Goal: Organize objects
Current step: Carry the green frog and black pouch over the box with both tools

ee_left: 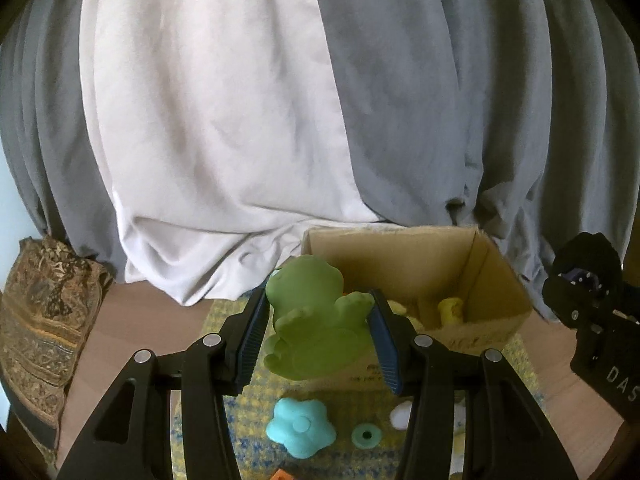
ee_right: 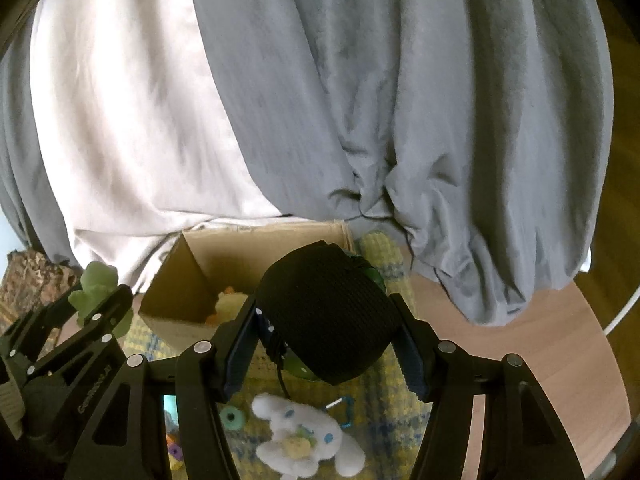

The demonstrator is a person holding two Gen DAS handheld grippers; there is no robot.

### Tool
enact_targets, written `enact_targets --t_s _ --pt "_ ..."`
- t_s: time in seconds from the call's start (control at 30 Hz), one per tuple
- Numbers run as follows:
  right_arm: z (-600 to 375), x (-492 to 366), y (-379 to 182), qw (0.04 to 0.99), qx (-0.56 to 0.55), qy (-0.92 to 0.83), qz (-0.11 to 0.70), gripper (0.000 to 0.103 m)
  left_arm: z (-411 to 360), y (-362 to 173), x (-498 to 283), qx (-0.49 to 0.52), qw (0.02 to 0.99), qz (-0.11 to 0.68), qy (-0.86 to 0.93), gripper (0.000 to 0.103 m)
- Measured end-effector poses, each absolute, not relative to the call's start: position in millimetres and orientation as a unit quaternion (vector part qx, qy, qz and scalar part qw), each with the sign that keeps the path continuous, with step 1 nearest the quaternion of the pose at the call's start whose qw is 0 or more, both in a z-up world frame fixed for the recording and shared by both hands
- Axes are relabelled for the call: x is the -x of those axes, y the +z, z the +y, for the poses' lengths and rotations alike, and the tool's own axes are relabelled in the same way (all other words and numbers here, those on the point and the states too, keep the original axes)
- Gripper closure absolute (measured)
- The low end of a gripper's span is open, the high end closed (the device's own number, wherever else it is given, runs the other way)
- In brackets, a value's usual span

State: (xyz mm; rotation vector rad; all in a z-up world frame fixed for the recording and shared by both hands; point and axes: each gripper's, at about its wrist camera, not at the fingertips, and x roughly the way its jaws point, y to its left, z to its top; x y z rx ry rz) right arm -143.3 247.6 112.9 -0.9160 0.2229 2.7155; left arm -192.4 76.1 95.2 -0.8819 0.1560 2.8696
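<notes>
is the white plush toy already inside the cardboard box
No, the white plush toy lies on the mat, outside the cardboard box.

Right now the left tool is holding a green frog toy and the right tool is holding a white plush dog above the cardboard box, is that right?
Not quite. The right tool is clamped on a black fabric cap, as the right wrist view shows; the white plush dog lies on the yellow mat below. The left tool does hold the green frog toy, near the cardboard box.

Black bundle (ee_right: 326, 320) hides the box's (ee_right: 192, 280) right side.
</notes>
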Motion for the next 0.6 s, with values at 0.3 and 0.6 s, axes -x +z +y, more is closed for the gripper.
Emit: enact_targets --t_s 0.3,0.6 --pt "253 172 116 0.13 0.328 0.932 0.083 0.041 85 100 224 0.312 0.09 0.062 0.944 0.054" --pt "256 199 112 0.127 0.351 0.924 0.086 0.041 92 97 250 0.335 0.099 0.069 0.934 0.054"
